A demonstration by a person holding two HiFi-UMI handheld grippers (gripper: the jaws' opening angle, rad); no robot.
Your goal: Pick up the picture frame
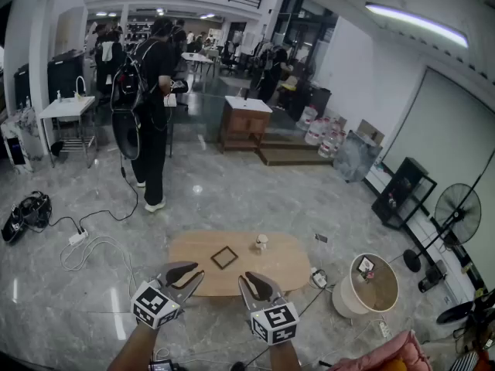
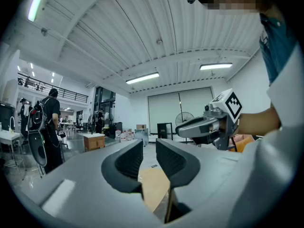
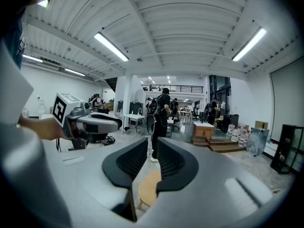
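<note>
The picture frame (image 1: 224, 257), a small dark square, lies flat near the middle of a low oval wooden table (image 1: 286, 267). A small cup (image 1: 261, 243) stands to its right. My left gripper (image 1: 192, 275) and right gripper (image 1: 249, 282) hover side by side over the table's near edge, short of the frame, both shut with nothing between the jaws. The left gripper view shows its jaws (image 2: 149, 146) over a tan slice of table (image 2: 154, 186), with the right gripper (image 2: 209, 125) beside it. In the right gripper view the jaws (image 3: 153, 144) sit above the table (image 3: 148, 190); the frame is hidden in both gripper views.
A person with a backpack (image 1: 151, 107) stands beyond the table. Cables and a power strip (image 1: 77, 238) lie on the floor at left. A round white side table (image 1: 367, 284) stands at right, a floor fan (image 1: 456, 215) farther right, a wooden cabinet (image 1: 246, 122) behind.
</note>
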